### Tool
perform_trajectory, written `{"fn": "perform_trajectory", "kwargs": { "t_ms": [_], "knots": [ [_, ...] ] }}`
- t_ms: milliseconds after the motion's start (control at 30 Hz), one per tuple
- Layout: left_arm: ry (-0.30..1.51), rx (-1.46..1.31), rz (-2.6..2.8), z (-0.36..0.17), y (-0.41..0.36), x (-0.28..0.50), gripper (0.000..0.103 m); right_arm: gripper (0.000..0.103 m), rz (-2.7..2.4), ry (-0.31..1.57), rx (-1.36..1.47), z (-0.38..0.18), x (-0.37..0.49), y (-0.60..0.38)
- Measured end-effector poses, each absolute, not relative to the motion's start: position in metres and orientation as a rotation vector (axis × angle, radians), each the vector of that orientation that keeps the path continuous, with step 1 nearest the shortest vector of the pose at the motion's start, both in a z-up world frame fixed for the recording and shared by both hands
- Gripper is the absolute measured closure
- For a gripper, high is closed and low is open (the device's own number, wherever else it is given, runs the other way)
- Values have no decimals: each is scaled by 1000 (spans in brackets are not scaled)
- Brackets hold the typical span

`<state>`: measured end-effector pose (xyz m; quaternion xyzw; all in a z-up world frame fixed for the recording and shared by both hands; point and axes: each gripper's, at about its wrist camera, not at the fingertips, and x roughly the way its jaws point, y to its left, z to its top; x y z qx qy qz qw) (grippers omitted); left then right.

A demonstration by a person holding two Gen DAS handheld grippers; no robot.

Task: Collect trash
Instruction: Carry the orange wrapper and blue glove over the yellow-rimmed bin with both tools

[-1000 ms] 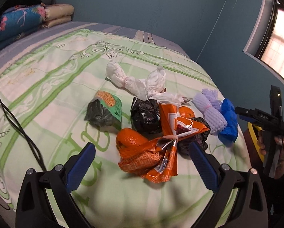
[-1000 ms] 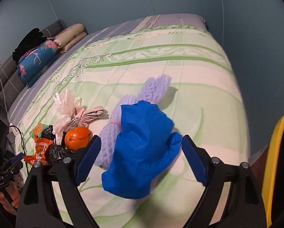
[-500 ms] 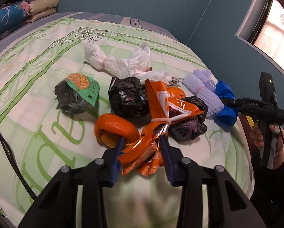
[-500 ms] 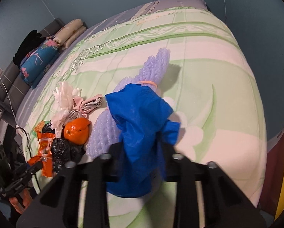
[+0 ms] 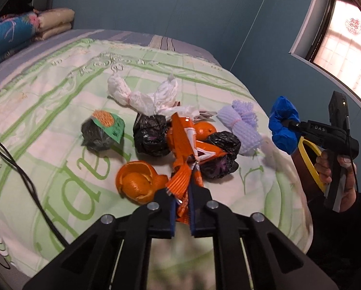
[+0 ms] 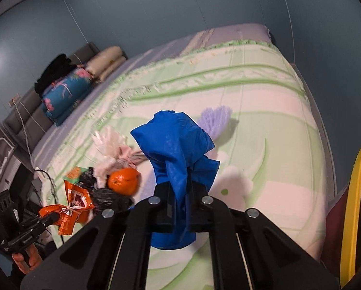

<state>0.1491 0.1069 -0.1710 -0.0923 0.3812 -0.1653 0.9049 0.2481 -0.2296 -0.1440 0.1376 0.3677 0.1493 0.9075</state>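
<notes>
Item: bed (image 5: 47,77) with green-patterned cover, carrying a cluster of trash at the centre of the left wrist view.

Left gripper (image 5: 181,207): lower centre of the left wrist view, jaws clamped tight on the near end of an orange snack wrapper (image 5: 187,154). The wrapper's long axis runs straight away from the gripper toward the upper centre of the frame, its far end lying among the other pieces.

Right gripper (image 6: 180,207): lower centre of the right wrist view, jaws closed on a blue plastic bag (image 6: 175,154), which stands up above the fingers and hangs below them, clear of the bed. In the left wrist view the same bag shows at the right edge, held out from a hand (image 5: 342,176).

Remaining on the bed, left wrist view:
- orange peel (image 5: 136,181), just left of the left gripper, nearest of all loose pieces;
- two black bags, one (image 5: 151,133) left of the wrapper, one (image 5: 219,157) right of it, both touching it;
- whole orange (image 5: 204,130) behind the wrapper;
- dark bundle with green label (image 5: 103,130), left of centre, apart;
- white plastic bag (image 5: 141,96), upper centre;
- lilac foam netting (image 5: 240,128), right of centre, nearer the right hand.

Yellow-rimmed container (image 6: 357,205): right edge of the right wrist view, beside the bed; a likely drop point, close to the right gripper.
</notes>
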Motion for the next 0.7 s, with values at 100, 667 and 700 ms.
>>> {"fn": "perform_trajectory", "kwargs": {
  "t_ms": [100, 667, 700],
  "knots": [
    [758, -188, -326, -159, 110, 139, 96, 99, 319, 737, 290, -134, 240, -231],
    [507, -176, -298, -52, 101, 95, 97, 99, 455, 548, 274, -43, 146, -240],
    [497, -173, -310, -47, 96, 96, 97, 99, 449, 530, 270, -38, 140, -243]
  ]
}}
